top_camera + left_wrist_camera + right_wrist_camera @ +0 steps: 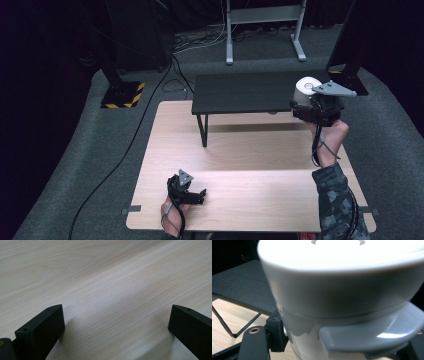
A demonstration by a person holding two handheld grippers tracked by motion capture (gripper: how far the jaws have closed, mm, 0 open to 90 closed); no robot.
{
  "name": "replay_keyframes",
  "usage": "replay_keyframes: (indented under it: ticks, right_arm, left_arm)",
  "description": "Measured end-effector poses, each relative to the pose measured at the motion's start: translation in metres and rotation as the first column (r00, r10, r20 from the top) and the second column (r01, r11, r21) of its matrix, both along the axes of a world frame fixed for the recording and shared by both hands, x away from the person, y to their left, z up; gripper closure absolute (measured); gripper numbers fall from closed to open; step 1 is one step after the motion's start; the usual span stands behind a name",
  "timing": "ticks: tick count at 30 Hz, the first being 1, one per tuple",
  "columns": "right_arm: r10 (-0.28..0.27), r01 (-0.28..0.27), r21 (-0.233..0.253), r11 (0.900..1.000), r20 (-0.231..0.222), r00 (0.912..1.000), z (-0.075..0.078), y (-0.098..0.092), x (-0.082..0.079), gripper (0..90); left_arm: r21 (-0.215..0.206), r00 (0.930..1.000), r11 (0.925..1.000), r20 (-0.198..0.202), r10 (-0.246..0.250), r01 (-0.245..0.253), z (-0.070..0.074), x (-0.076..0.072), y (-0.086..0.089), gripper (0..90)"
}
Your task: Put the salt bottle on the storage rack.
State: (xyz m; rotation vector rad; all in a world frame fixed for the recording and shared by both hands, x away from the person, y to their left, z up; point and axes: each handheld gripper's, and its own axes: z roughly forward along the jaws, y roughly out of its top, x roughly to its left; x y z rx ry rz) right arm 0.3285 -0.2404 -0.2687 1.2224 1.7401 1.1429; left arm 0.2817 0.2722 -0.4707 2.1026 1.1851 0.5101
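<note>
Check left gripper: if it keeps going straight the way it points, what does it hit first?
Most likely the light wood tabletop. The left gripper is open and angled down at bare wood, with nothing between or ahead of its jaws. Depth is hard to judge.

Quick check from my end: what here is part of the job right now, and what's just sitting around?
In play:
- white container, held in the right gripper
- black shelf

Idle:
- left gripper, open on the wooden table
- metal stand
- floor cables
</note>
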Motion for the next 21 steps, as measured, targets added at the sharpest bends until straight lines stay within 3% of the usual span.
replay_keyframes:
  ticks: [10, 21]
  right_arm:
    - [-0.003, 0.004, 0.018, 1.0, -0.023, 0.9997, 0.013, -0.003, 0.029, 27.6]
    - [0.001, 0.001, 0.032, 0.999, -0.058, 0.9983, 0.014, 0.0, 0.061, 27.6]
  left_arm:
    - [-0.001, 1.0, 1.0, -0.001, -0.007, 0.007, 0.0, 0.0, 0.001, 0.0]
    - [-0.004, 0.9999, 0.9999, 0.0, -0.011, 0.011, 0.0, 0.0, 0.001, 0.0]
